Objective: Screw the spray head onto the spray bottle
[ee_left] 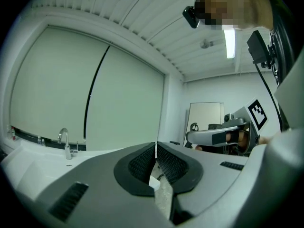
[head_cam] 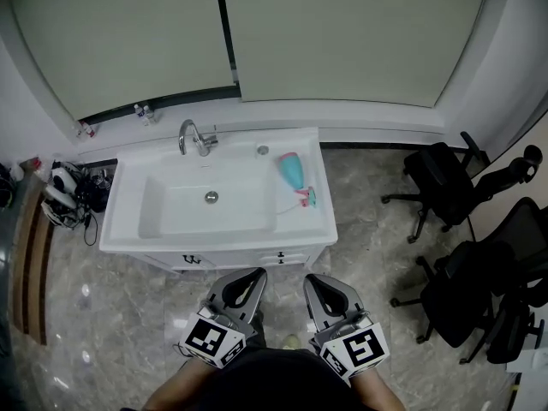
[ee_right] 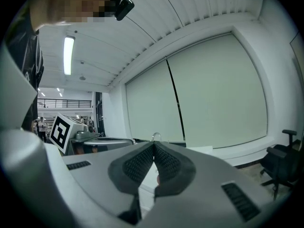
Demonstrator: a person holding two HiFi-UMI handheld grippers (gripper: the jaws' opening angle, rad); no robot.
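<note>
A teal spray bottle (head_cam: 290, 170) lies on its side on the right rim of the white sink (head_cam: 128, 234). Just in front of it lies the pink and teal spray head (head_cam: 305, 197), apart from the bottle's neck. Both grippers are held low in front of the vanity, well short of these objects. My left gripper (head_cam: 255, 273) (ee_left: 156, 144) is shut with nothing between its jaws. My right gripper (head_cam: 313, 278) (ee_right: 154, 144) is shut and empty too. They sit side by side, tips pointing toward the sink.
A chrome faucet (head_cam: 195, 137) stands at the back of the basin. Small bottles (head_cam: 144, 113) sit on the window ledge. A heap of cables and gear (head_cam: 68, 197) lies left of the vanity. Black office chairs (head_cam: 445, 182) stand at the right on the marble floor.
</note>
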